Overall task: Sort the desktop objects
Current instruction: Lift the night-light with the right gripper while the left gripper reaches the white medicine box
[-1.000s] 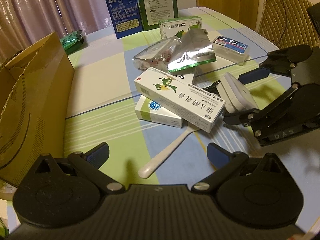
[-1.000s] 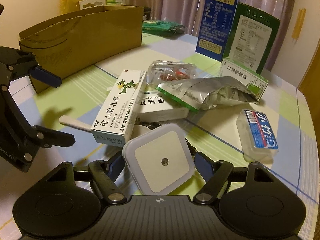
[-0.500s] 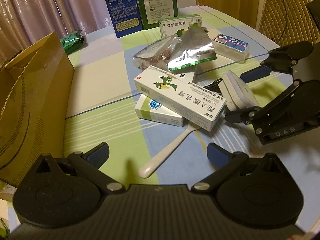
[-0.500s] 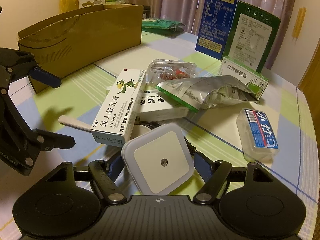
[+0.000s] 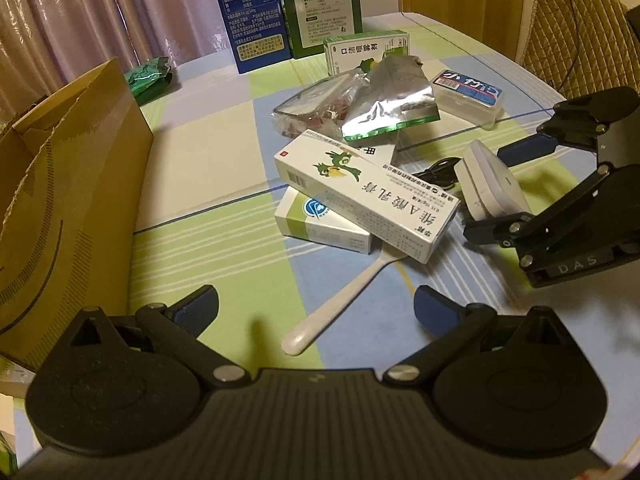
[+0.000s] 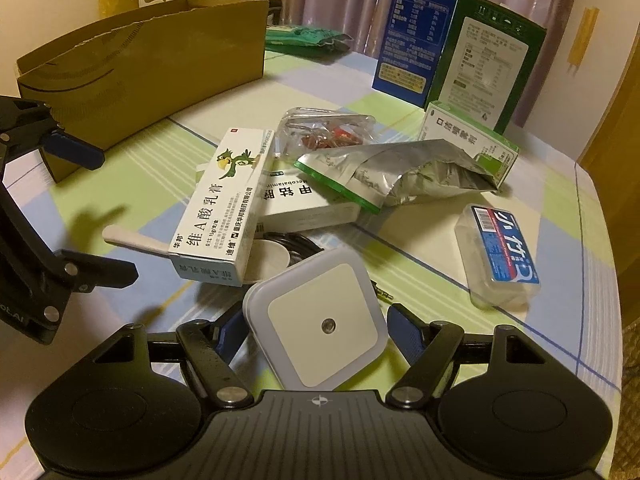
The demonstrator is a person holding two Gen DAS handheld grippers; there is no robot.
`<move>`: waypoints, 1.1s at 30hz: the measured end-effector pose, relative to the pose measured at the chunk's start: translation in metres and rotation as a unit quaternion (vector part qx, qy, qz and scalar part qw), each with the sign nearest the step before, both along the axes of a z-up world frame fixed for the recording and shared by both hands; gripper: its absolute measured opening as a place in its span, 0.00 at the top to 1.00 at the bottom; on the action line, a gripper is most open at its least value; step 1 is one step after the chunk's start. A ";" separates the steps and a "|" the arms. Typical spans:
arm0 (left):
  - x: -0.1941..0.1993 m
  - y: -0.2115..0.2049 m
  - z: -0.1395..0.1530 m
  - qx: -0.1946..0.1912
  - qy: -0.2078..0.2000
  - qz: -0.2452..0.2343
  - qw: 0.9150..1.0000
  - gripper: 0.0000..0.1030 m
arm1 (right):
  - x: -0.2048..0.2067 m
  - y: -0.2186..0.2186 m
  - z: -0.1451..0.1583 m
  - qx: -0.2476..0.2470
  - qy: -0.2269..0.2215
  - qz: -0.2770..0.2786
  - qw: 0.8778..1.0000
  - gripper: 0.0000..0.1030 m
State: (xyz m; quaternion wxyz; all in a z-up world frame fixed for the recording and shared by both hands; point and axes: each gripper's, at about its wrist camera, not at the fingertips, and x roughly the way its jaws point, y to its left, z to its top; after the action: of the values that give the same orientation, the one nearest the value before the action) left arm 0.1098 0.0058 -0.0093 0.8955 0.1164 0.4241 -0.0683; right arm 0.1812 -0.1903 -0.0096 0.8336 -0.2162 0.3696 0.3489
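Your right gripper (image 6: 316, 330) clamps the square night light (image 6: 320, 320); your left gripper (image 5: 316, 312) gapes empty. Lift carelessly and the black cable (image 6: 296, 242) may drag the ointment box (image 6: 222, 204).

The spoon (image 5: 340, 304) bowl hides under the ointment box (image 5: 366, 192). A black cable (image 6: 294, 242) runs beneath the night light (image 6: 320, 320). The far cartons (image 5: 288, 4) are cut off by the top edge.
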 end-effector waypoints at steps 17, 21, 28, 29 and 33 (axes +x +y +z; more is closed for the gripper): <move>0.010 -0.014 0.009 -0.057 -0.015 0.012 0.998 0.01 | 0.001 -0.019 0.003 -0.024 -0.009 -0.060 0.998 0.30; 0.017 -0.026 0.010 -0.066 -0.020 0.012 0.998 0.01 | 0.005 -0.031 0.003 -0.024 -0.009 -0.088 0.996 0.30; 0.034 -0.040 0.008 -0.080 -0.023 0.025 0.996 0.01 | 0.006 -0.039 0.002 -0.023 -0.010 -0.100 0.995 0.30; 0.035 -0.041 0.008 -0.081 -0.024 0.027 0.996 0.01 | 0.006 -0.039 0.002 -0.023 -0.011 -0.099 0.995 0.30; 0.039 -0.045 0.008 -0.083 -0.025 0.029 0.996 0.01 | 0.005 -0.040 0.001 -0.019 -0.012 -0.097 0.995 0.30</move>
State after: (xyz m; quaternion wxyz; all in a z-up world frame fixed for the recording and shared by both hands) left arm 0.1484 -0.0388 -0.0017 0.9139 0.0307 0.3979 -0.0739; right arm 0.1866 -0.2301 -0.0083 0.8636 -0.1998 0.3853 0.2566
